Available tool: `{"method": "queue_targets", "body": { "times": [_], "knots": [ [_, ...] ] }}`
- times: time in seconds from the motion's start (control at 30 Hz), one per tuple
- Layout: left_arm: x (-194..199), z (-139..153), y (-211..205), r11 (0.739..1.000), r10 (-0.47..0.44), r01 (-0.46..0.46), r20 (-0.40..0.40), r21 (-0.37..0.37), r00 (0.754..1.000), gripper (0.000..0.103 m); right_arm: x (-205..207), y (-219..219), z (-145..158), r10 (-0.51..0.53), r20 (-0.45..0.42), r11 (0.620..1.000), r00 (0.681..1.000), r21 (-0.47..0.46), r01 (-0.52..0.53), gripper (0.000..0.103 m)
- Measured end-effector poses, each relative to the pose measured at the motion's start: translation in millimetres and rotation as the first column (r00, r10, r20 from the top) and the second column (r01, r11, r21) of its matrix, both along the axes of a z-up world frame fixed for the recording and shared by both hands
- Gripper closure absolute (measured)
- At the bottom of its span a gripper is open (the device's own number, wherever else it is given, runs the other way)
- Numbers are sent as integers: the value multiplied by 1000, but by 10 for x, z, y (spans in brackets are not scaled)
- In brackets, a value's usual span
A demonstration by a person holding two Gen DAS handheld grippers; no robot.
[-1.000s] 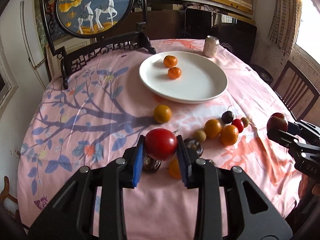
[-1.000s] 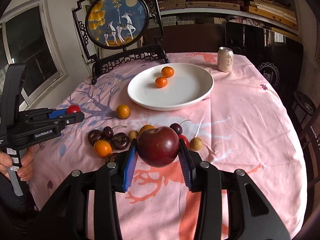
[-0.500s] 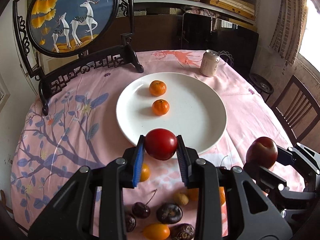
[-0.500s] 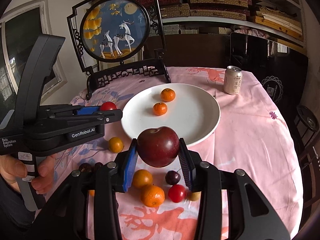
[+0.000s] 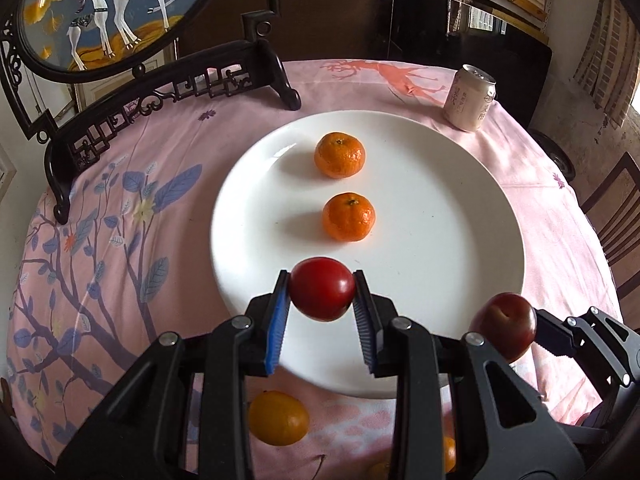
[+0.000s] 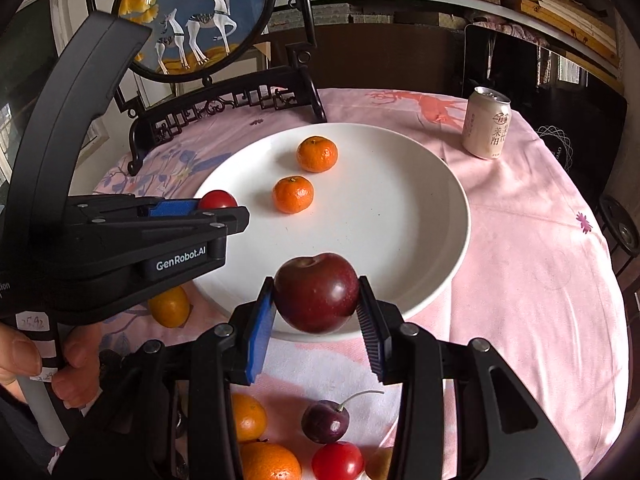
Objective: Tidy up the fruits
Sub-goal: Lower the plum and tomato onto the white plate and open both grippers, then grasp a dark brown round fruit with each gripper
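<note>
The tomato (image 5: pixel 322 289) sits clamped between the jaws of the left gripper (image 5: pixel 322 300), held above the near part of the plate (image 5: pixel 460 216), its round body giving no long axis to mind; the plum (image 6: pixel 316 292) is pinched the same way in the right gripper (image 6: pixel 316 312), poised over the plate's near rim, to the right of the tomato; both pairs of jaws are narrowed onto their fruit, pads pressing each side. The left gripper is the further in over the dish, so it looks the likelier to set down first. Two mandarins (image 5: pixel 349 217) lie in a line up the middle of the plate, the nearer one just beyond the tomato; bare white lies to the right of them, ample room for the plum. Outward, loose fruit stays on the worktop (image 5: pixel 132 184) near the plate's edge, a can (image 5: pixel 470 98) stands beyond the far rim, and a screen (image 5: pixel 100 12) stands at the back left, well apart.
</note>
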State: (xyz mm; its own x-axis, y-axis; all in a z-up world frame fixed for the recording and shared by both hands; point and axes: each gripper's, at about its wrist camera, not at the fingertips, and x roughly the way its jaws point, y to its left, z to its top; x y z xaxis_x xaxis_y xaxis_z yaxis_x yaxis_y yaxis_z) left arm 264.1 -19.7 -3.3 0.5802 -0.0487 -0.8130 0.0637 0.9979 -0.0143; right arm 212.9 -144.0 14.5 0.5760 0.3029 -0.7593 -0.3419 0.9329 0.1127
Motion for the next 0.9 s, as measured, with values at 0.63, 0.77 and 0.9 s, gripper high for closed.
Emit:
{"method": "queue_targets", "body": {
  "times": [0.63,0.77,0.9],
  "knots": [
    [-730,150,189,999,14,-15,30,40,999,11,-588,-321,140,-41,1,999,999,23,41,41],
    [-960,156,265,998,12,-15,41,68,999,11,-838,-352,87,-41,-28,999,999,33,42,41],
    [-1185,125,405,998,26,-29,38,59,999,9,-1078,-328,54,-31,-49,998,998,49,34,41]
  ]
}}
